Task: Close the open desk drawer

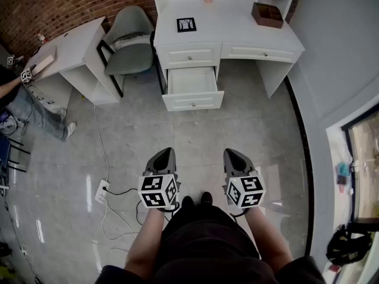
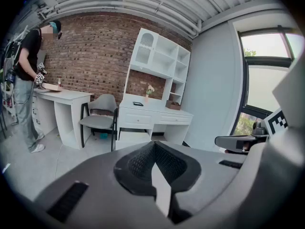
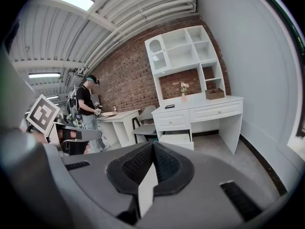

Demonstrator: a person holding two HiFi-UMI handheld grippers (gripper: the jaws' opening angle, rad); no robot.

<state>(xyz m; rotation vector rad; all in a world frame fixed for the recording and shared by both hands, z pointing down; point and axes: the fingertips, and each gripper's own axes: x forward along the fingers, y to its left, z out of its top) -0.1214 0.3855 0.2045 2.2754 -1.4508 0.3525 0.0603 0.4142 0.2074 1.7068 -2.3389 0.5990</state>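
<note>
A white desk (image 1: 231, 25) stands against the far wall. Its lower left drawer (image 1: 192, 90) is pulled out toward me, and it looks empty. The same drawer (image 3: 177, 139) shows in the right gripper view, and the desk (image 2: 152, 116) in the left gripper view. My left gripper (image 1: 165, 154) and right gripper (image 1: 231, 154) hang side by side above the floor, well short of the drawer. Both are shut with nothing between the jaws.
A grey chair (image 1: 130, 40) stands left of the desk, beside a second white table (image 1: 71, 46). A person (image 1: 23, 96) stands at that table. A power strip with cables (image 1: 102, 189) lies on the floor at my left. A brown box (image 1: 267, 15) sits on the desk.
</note>
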